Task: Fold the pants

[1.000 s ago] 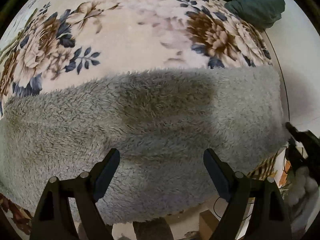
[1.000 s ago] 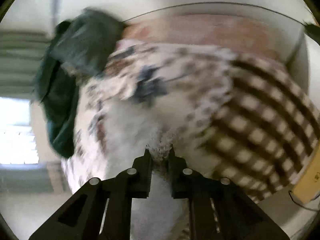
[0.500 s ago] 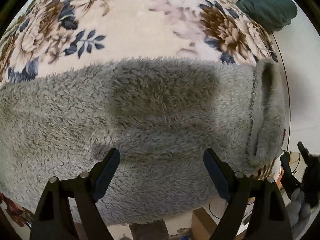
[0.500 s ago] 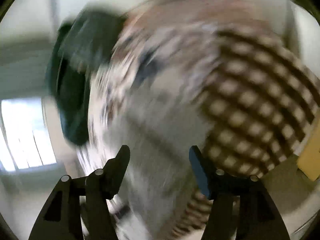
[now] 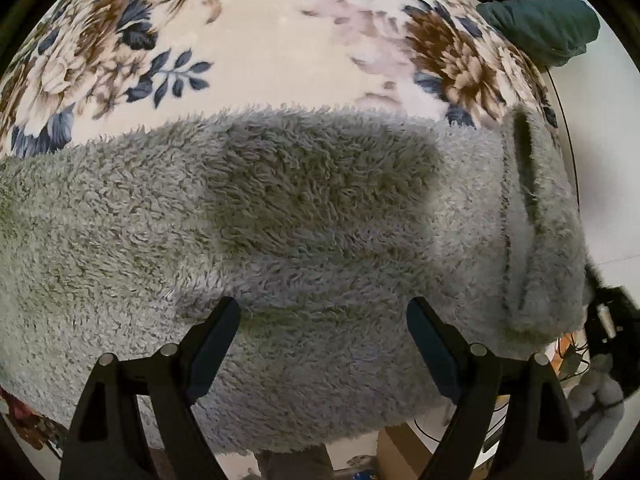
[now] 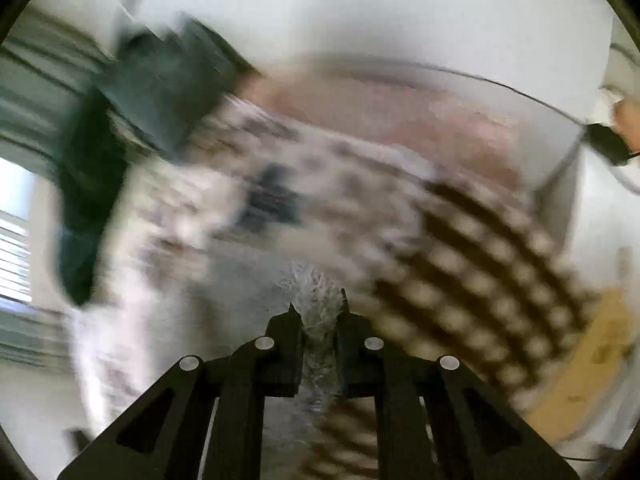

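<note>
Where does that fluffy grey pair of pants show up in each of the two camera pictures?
Left wrist: grey pants spread across the picture's middle, over the floral blanket.
Right wrist: only a pinched tuft, low centre, in the right gripper.
Shared landmark: dark green cloth, upper right there, upper left here.

Through the left wrist camera we get a sharp, evenly lit view, with a soft dark shadow (image 5: 320,184) across the grey fleece (image 5: 120,280) and fisheye bending toward the black rim. Our right wrist view is heavily motion-blurred, and a bright window (image 6: 14,240) glares at its left edge.
</note>
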Tool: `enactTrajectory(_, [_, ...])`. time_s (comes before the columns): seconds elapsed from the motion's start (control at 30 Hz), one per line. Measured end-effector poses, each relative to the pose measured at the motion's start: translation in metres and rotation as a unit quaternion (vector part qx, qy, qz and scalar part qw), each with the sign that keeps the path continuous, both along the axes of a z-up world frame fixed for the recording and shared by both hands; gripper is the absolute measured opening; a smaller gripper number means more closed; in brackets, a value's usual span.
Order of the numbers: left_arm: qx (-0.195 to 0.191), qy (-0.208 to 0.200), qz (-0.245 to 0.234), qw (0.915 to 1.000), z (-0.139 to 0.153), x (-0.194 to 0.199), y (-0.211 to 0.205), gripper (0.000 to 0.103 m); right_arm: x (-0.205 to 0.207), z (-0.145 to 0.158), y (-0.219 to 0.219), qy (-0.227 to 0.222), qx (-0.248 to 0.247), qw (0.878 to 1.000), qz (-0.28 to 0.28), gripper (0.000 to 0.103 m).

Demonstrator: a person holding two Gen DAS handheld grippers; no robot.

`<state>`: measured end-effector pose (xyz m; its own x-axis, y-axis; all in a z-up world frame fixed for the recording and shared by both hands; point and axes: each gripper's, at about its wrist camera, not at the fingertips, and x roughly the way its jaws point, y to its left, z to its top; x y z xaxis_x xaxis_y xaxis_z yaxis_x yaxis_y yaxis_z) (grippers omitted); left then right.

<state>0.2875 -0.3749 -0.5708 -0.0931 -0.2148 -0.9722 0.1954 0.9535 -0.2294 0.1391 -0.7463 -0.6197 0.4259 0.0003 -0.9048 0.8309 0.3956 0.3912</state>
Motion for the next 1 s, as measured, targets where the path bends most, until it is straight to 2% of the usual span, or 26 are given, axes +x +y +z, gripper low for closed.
enactTrajectory(0.03, [0.001,0.0,0.001,1.0,-0.001,0.0,0.0,0.085,0.004,-0.011,-0.001,0.024,0.011,1.0,0.004,0.024])
enactTrajectory(0.07, [0.001,0.001,0.002,1.0,-0.002,0.0,0.0,0.085,0.006,-0.022,0.001,0.052,0.023,0.998,0.006,0.027])
enactTrajectory(0.13, [0.003,0.0,0.001,1.0,-0.004,0.0,-0.001,0.085,0.006,-0.022,0.007,0.064,0.018,0.998,0.007,0.044])
enactTrajectory(0.17, [0.007,-0.002,-0.002,1.0,-0.005,0.0,-0.002,0.085,0.01,-0.014,0.015,0.057,0.004,0.998,0.017,0.046])
enactTrajectory(0.23, [0.019,-0.008,-0.013,0.9997,-0.01,-0.001,-0.005,0.085,0.017,0.008,0.033,0.015,-0.015,0.998,0.06,0.048])
enactTrajectory(0.3, [0.041,-0.019,-0.034,0.9984,-0.017,-0.003,-0.007,0.085,0.036,0.027,0.067,-0.009,-0.031,0.989,0.144,0.059])
enactTrajectory(0.33, [0.053,-0.025,-0.048,0.9972,-0.023,-0.004,-0.009,0.085,0.042,0.028,0.081,-0.007,-0.034,0.983,0.183,0.063])
enactTrajectory(0.37, [0.06,-0.024,-0.055,0.9964,-0.027,-0.006,-0.01,0.085,0.052,0.028,0.099,0.002,-0.04,0.973,0.228,0.064])
enactTrajectory(0.43, [0.064,-0.023,-0.061,0.9958,-0.035,-0.007,-0.011,0.085,0.079,0.016,0.142,0.046,-0.073,0.941,0.327,0.065])
enactTrajectory(0.5, [0.066,-0.025,-0.065,0.9954,-0.038,-0.007,-0.013,0.085,0.097,-0.006,0.178,0.096,-0.109,0.901,0.409,0.065])
enactTrajectory(0.53, [0.066,-0.024,-0.065,0.9954,-0.038,-0.007,-0.013,0.085,0.1,-0.016,0.188,0.12,-0.131,0.888,0.424,0.065])
enactTrajectory(0.57, [0.064,-0.023,-0.064,0.9956,-0.039,-0.006,-0.013,0.085,0.101,-0.02,0.189,0.129,-0.155,0.887,0.417,0.065])
enactTrajectory(0.6, [0.062,-0.021,-0.063,0.9958,-0.039,-0.005,-0.012,0.085,0.103,-0.019,0.184,0.121,-0.159,0.896,0.397,0.065])
enactTrajectory(0.63, [0.059,-0.019,-0.06,0.9963,-0.04,-0.005,-0.011,0.085,0.104,-0.019,0.167,0.119,-0.159,0.915,0.351,0.065])
enactTrajectory(0.7, [0.054,-0.017,-0.055,0.9969,-0.04,-0.004,-0.004,0.085,0.095,-0.018,0.116,0.117,-0.14,0.959,0.219,0.065])
enactTrajectory(0.77, [0.048,-0.014,-0.051,0.9974,-0.041,-0.003,0.002,0.087,0.067,-0.024,0.063,0.123,-0.087,0.985,0.079,0.065])
enactTrajectory(0.8, [0.045,-0.013,-0.047,0.9978,-0.042,-0.002,0.005,0.088,0.057,-0.032,0.038,0.125,-0.055,0.99,0.022,0.065])
enactTrajectory(0.87, [0.041,-0.01,-0.041,0.9983,-0.044,-0.001,0.01,0.091,0.035,-0.038,0.009,0.112,-0.01,0.993,-0.042,0.065])
enactTrajectory(0.93, [0.042,-0.006,-0.037,0.9984,-0.046,0.001,0.011,0.093,0.037,-0.032,0.002,0.077,-0.008,0.997,-0.031,0.065])
enactTrajectory(1.0, [0.042,-0.003,-0.036,0.9985,-0.052,0.009,0.003,0.099,0.053,-0.022,0.012,0.043,-0.023,0.998,0.043,0.065])
